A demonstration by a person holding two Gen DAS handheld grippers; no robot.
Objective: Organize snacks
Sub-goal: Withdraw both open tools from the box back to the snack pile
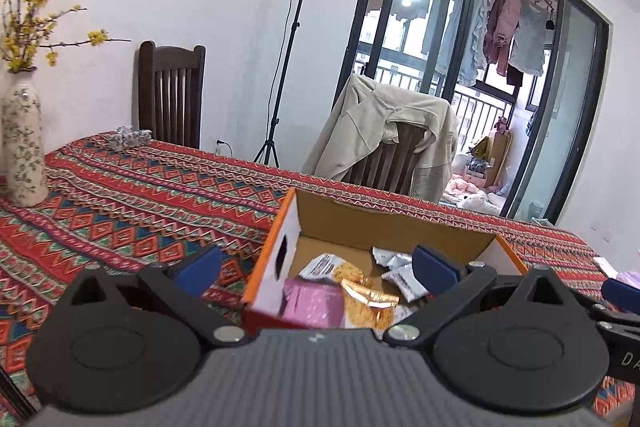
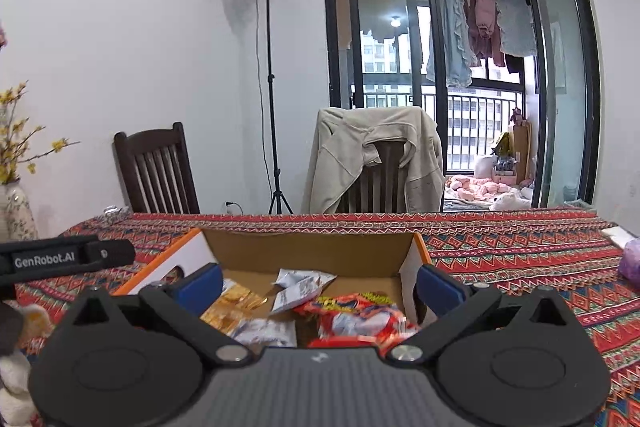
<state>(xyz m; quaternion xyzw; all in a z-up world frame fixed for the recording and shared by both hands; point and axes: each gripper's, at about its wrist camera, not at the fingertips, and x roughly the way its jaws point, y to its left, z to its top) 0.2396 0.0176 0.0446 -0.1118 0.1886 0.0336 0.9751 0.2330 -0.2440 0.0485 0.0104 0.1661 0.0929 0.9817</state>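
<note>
Cardboard orange-edged box (image 2: 416,247), lower centre, already holds several snack packets (image 2: 352,315) (mostly done, seemingly); both grippers (image 1: 316,267) (image 2: 320,281) gape empty.

From my right wrist camera, the red snack packet (image 2: 356,319) is motion-blurred — I cannot read its print — and its near end is hidden behind my gripper's body. From my left wrist camera, the pink packet (image 1: 314,301) is blurred too, and the cardboard box (image 1: 280,239) has its near wall hidden. The vase (image 2: 16,213) is cut by the frame's left edge.
</note>
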